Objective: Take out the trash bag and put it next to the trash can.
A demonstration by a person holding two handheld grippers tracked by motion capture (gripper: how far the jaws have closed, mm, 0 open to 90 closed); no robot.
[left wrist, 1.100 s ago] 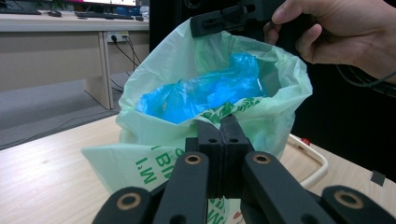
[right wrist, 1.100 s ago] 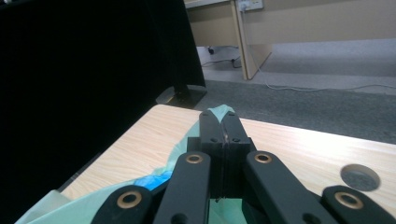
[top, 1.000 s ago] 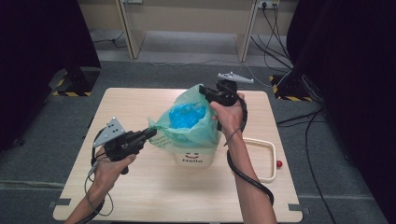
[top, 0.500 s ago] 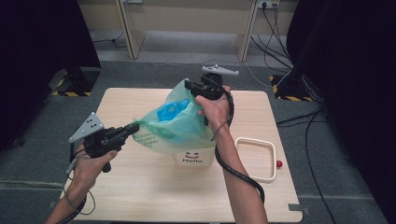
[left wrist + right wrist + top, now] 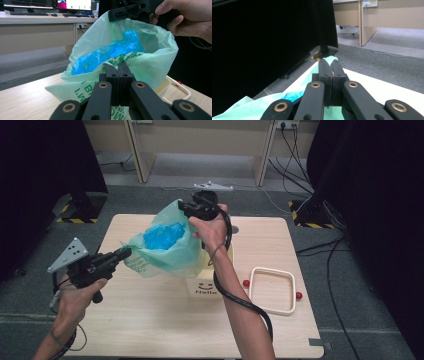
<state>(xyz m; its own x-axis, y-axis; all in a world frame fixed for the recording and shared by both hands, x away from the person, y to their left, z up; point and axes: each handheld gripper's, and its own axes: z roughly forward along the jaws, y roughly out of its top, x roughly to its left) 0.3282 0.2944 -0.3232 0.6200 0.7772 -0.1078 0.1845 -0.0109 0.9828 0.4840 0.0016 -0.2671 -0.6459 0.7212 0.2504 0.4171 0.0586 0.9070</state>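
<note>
- Bag (image 5: 167, 251) lifted partly out of white bin (image 5: 209, 286), held up over tabletop (image 5: 150, 320); bottom of bag hidden behind its own bulk, so can't tell if fully clear of bin.
- L tool (image 5: 121, 254) clamped shut on near rim of bag, to the left of bin; rim pinched between jaws in left gripper view (image 5: 117, 72).
- R tool (image 5: 186, 209) clamped shut on far rim, above and behind bin; green film caught between its jaws (image 5: 331, 71).
- Mouth pulled wide between the two grips, stretched open, slack in the middle.
- Done, by the look: both rim grips made, bag raised, mouth spread.
- Left, prob.: get bag fully free of bin, then close or set down beside bin; not shown which.
- Bag itself: thin pale-green film, translucent, crinkled, white/green print on the side near L tool.
- Inside: crumpled blue plastic (image 5: 164, 236), bright, sits high near the mouth; seen well in left gripper view (image 5: 112, 51).
- Bin: white, smiley and "Hello" on front, mostly covered by bag and right forearm.
- White frame (image 5: 272, 290) flat on tabletop right of bin, apart from bag, two small red bits at its edges.
</note>
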